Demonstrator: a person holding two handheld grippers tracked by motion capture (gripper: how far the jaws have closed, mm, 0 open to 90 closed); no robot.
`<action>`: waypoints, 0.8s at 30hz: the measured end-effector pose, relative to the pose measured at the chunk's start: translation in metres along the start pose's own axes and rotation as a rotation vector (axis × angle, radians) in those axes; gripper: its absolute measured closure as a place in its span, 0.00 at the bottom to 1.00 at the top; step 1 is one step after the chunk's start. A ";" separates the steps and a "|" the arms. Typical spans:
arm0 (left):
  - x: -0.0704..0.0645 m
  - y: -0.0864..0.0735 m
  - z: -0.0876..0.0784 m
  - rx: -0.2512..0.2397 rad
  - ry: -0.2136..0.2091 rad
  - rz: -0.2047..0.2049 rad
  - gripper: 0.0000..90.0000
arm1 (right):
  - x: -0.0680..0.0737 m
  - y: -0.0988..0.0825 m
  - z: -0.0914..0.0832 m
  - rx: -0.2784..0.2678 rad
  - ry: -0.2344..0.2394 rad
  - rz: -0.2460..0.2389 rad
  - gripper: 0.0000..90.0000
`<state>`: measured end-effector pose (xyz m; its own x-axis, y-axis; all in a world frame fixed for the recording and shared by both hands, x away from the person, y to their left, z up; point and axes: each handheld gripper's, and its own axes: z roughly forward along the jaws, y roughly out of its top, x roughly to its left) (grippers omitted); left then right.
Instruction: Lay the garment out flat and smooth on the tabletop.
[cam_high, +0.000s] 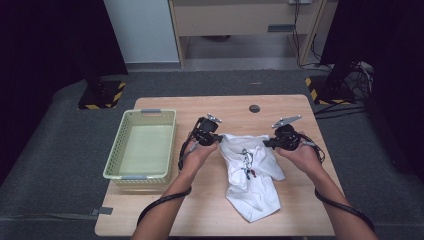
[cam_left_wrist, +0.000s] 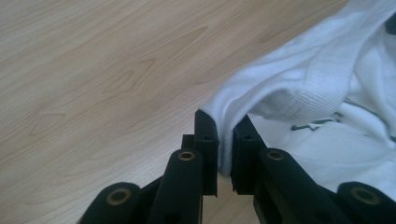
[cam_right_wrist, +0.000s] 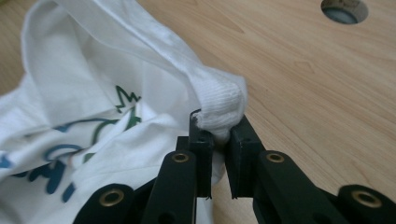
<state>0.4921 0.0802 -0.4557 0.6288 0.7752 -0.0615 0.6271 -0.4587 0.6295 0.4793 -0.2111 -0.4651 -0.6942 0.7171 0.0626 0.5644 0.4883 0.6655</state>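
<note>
A white T-shirt (cam_high: 251, 175) with a coloured print lies crumpled on the wooden table (cam_high: 165, 220), its lower part trailing toward the front edge. My left gripper (cam_high: 218, 139) is shut on the shirt's upper left edge; in the left gripper view the white fabric (cam_left_wrist: 289, 88) is pinched between the black jaws (cam_left_wrist: 224, 140). My right gripper (cam_high: 266, 144) is shut on the upper right edge, where a bunched ribbed hem (cam_right_wrist: 223, 105) sits clamped between its jaws (cam_right_wrist: 219, 135). The stretch of cloth between the two grippers is held just above the table.
A pale green plastic basket (cam_high: 116, 165) stands on the table's left side and looks empty. A round cable hole (cam_high: 255, 108) sits near the far edge. Beyond the table are dark floor mats, stand bases with yellow-black tape, and cables at the right.
</note>
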 end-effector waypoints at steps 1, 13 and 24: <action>0.002 0.000 0.003 0.005 0.004 -0.010 0.92 | -0.002 0.001 0.005 0.009 -0.004 0.003 0.90; -0.011 -0.013 -0.009 -0.084 0.042 -0.020 0.42 | 0.013 -0.020 -0.011 -0.008 -0.050 0.006 0.35; -0.043 -0.050 -0.027 -0.143 -0.023 0.013 0.41 | 0.055 -0.058 -0.035 -0.006 -0.021 -0.036 0.63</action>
<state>0.4208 0.0813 -0.4631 0.6476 0.7588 -0.0698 0.5482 -0.4004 0.7343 0.3930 -0.2174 -0.4737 -0.7043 0.7095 0.0229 0.5366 0.5110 0.6715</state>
